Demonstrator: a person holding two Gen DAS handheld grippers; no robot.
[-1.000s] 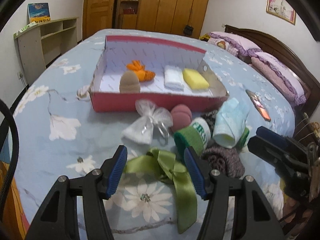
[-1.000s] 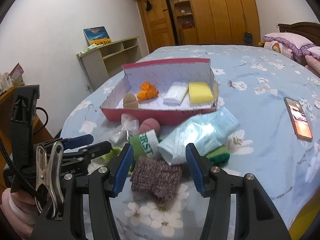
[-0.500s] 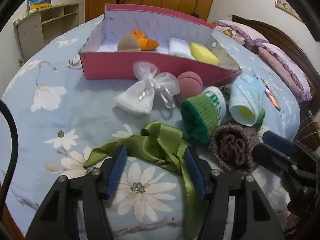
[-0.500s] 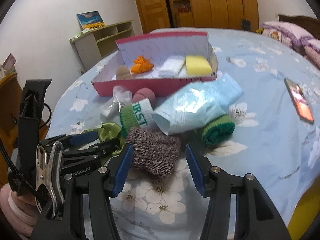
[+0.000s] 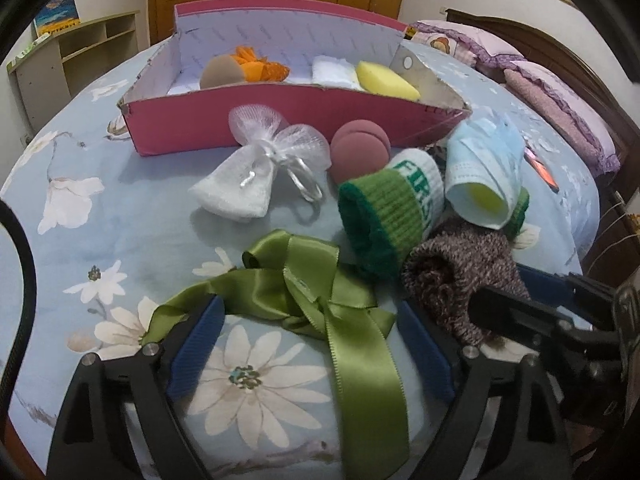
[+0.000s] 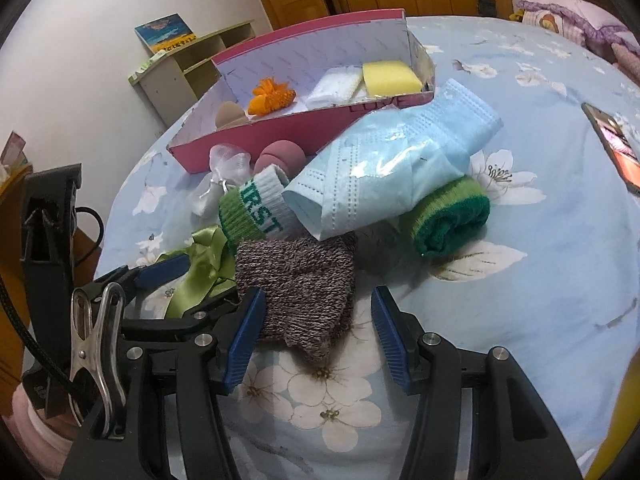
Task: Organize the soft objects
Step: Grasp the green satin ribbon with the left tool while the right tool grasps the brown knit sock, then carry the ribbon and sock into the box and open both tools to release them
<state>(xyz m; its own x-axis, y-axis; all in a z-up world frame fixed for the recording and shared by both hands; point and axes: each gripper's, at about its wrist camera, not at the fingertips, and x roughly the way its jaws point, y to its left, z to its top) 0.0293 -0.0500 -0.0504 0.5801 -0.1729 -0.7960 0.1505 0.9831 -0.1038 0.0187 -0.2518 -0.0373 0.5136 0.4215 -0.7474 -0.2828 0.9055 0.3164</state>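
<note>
Satin ribbon (image 5: 320, 304), olive green and glossy, knotted in a loose bow, lay on the floral bedspread (image 5: 80, 208) between my left gripper (image 5: 308, 344) pads, jaws opening, untouched. Knitted sock (image 6: 300, 280), mottled grey-brown, lay crumpled between my right gripper (image 6: 318, 332) pads; I could not tell whether they pressed it.

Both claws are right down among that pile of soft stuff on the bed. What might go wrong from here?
1. The left gripper, jaws opening around the green ribbon, may catch only one loop, so the long tail drags.
2. The right gripper straddles the brown knit sock, which lies under the face mask and the green-and-white sock; lifting it could tumble them.
3. The two grippers are close together and could bump.
</note>
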